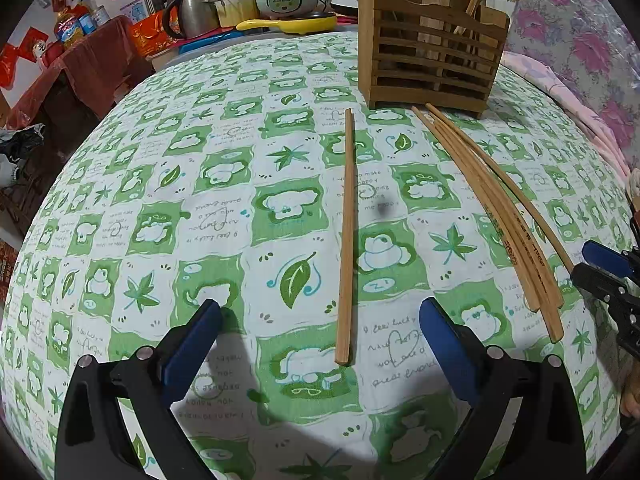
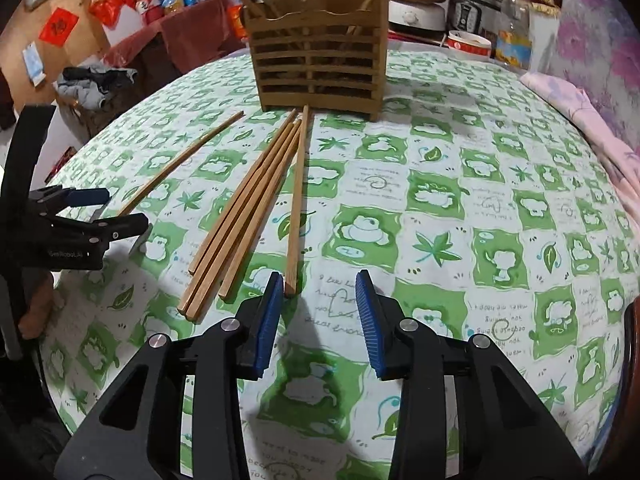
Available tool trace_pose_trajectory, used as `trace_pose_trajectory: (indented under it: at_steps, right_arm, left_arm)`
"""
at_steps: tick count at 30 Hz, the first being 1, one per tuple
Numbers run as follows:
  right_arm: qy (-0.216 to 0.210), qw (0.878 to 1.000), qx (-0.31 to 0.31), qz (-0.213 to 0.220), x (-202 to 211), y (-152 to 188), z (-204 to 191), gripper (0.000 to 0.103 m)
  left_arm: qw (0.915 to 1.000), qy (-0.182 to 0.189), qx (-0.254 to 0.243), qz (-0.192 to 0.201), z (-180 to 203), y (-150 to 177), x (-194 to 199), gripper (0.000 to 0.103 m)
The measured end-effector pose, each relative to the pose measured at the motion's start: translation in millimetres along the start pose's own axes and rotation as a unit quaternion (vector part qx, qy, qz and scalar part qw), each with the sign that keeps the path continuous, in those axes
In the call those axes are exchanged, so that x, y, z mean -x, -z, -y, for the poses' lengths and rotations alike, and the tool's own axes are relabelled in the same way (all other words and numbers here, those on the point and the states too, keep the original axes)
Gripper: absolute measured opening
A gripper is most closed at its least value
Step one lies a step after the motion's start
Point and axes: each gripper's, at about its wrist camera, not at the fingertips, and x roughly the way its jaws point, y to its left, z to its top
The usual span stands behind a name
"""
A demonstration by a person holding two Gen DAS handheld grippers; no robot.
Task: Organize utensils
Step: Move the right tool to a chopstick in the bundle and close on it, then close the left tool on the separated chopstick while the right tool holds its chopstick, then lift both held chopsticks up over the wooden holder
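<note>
A green-and-white patterned tablecloth covers the table. Wooden chopsticks lie on it, long axes running toward the slatted wooden holder: a lone chopstick, a bundle, and one more whose near end sits by the right gripper's left pad, jaws apart, perhaps touching. The holder contains upright sticks. The left gripper hangs open.

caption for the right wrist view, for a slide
Right gripper open beside a lone chopstick, wooden holder behind.
</note>
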Motion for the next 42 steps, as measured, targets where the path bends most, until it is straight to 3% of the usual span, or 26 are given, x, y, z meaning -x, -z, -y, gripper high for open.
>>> trace_pose_trajectory:
  at_steps: [4, 10, 15, 17, 19, 20, 21, 25, 33, 36, 42]
  right_arm:
    - [0.013, 0.999, 0.046, -0.003, -2, 0, -19, 0.037]
    - [0.01, 1.0, 0.022, -0.009, -4, 0, -9, 0.007]
    - [-0.024, 1.0, -0.014, -0.014, -7, -1, 6, 0.007]
    - [-0.027, 0.999, -0.015, -0.014, -8, -1, 6, 0.008]
    - [-0.029, 0.999, -0.016, -0.015, -8, -1, 7, 0.008]
    - [-0.029, 0.999, -0.017, -0.015, -8, -2, 7, 0.008]
    - [-0.03, 0.999, -0.017, -0.015, -8, -1, 7, 0.008]
    - [-0.029, 0.999, -0.017, -0.014, -8, -1, 7, 0.008]
    - [-0.029, 0.999, -0.016, -0.014, -8, -1, 7, 0.008]
    - [-0.028, 0.999, -0.016, -0.013, -8, -1, 7, 0.007]
    - [-0.031, 0.999, -0.024, 0.005, -1, -1, 9, 0.007]
  left_arm:
    - [1.0, 0.0, 0.0, 0.0, 0, 0, 0, 0.097]
    - [1.0, 0.0, -0.001, 0.0, 0, 0, 0, 0.097]
    - [0.9998, 0.013, -0.015, 0.008, 4, 1, 4, 0.097]
    - [0.9994, 0.013, -0.023, 0.02, 7, 1, 8, 0.089]
    - [0.9992, 0.022, -0.03, 0.015, 9, 2, 8, 0.069]
    - [0.9991, 0.022, -0.031, 0.016, 10, 3, 8, 0.066]
    - [0.999, 0.025, -0.032, 0.02, 10, 3, 10, 0.054]
    - [0.9988, 0.031, -0.029, 0.026, 8, 6, 12, 0.035]
    - [0.9987, 0.029, -0.029, 0.029, 7, 6, 13, 0.03]
    - [0.9983, 0.038, -0.031, 0.032, 8, 7, 15, 0.007]
    - [0.9974, 0.041, -0.028, 0.053, 9, 10, 25, 0.006]
